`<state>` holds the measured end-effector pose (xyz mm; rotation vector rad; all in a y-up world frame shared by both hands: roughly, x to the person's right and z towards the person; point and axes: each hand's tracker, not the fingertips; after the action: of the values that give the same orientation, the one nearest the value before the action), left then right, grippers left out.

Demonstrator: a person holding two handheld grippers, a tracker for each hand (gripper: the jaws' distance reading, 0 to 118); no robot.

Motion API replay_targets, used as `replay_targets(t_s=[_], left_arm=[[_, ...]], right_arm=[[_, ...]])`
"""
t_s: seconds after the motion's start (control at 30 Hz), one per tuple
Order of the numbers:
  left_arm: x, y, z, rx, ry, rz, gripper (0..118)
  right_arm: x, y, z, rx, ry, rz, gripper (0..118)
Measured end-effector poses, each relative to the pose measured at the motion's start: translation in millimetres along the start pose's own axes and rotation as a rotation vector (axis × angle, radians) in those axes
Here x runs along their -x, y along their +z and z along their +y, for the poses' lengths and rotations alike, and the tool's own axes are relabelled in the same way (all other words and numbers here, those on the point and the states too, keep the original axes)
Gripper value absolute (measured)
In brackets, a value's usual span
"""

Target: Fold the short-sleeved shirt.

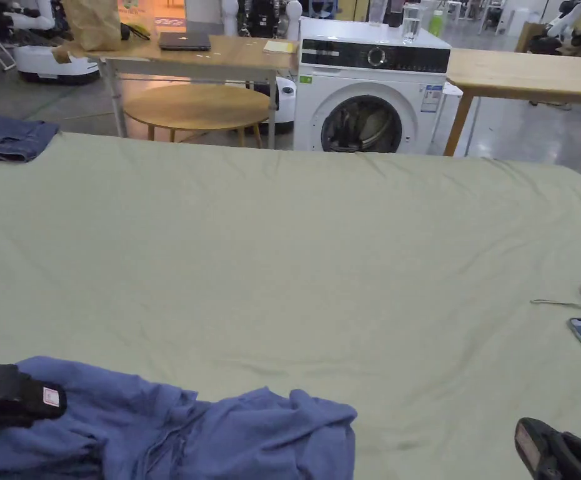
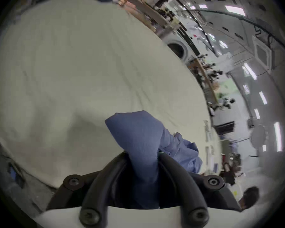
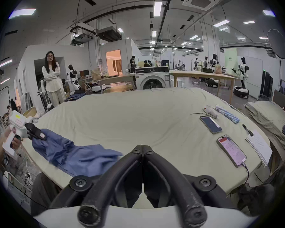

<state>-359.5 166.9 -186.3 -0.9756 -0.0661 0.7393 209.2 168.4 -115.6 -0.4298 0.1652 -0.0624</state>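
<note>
Left claw (image 2: 142, 156) pinching a bunched fold of the blue shirt (image 2: 138, 137), cloth wedged between both jaws and hiding their tips. Rest of the shirt crumpled just beyond and right of that claw on the green-sheeted worktop (image 1: 295, 250), its near edge cut off in the head view. Right claw (image 3: 143, 147) pressed together on nothing, shirt hem to its left, blurred. 2 phones (image 3: 211, 123) right of it. Far beyond, a washing machine (image 1: 370, 94).
</note>
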Motion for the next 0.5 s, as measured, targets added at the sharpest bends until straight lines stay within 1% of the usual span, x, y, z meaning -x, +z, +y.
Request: replay_targets(t_s=[0.03,0.1,0.13,0.17,0.23,0.27,0.3,0.37,0.47,0.5], left_arm=[[12.2,1.2,9.7,-0.006,-0.024,0.047,9],[-7.6,-7.7,9.6,0.012,-0.063,0.069,9],[-20.4,-14.1,7.7,0.026,-0.105,0.061,9],[-66.1,3.3,-17.4,0.034,-0.124,0.065,9],[-101.1,-11.3,-25.7,0.042,-0.187,0.095,9],[-114.0,-13.0,-29.4,0.045,-0.227,0.115,9],[-124.3,-13.5,-33.0,0.045,-0.238,0.118,9],[-159.3,-30.7,-44.9,0.064,-0.294,0.128,9],[-187.3,-54.2,-58.2,0.117,-0.354,0.155,9],[-199.9,-64.5,-64.5,0.102,-0.371,0.147,9]], right_arm=[[0.5,-1.3,-0.4,-0.001,0.002,0.002,0],[0.5,-3.4,-1.2,0.001,-0.003,0.010,0],[0.4,-4.1,-1.9,0.003,-0.008,0.011,0],[0.3,-4.0,-2.5,0.003,-0.013,0.013,0],[-0.3,-3.0,-4.1,0.005,-0.015,0.015,0],[-1.1,-2.2,-5.0,0.006,-0.013,0.014,0],[-2.1,-1.3,-5.7,0.007,-0.013,0.013,0],[-5.4,0.2,-7.0,0.010,-0.016,0.007,0],[-10.6,1.6,-8.7,0.011,-0.029,-0.004,0],[-12.5,2.2,-9.5,0.012,-0.033,-0.007,0]])
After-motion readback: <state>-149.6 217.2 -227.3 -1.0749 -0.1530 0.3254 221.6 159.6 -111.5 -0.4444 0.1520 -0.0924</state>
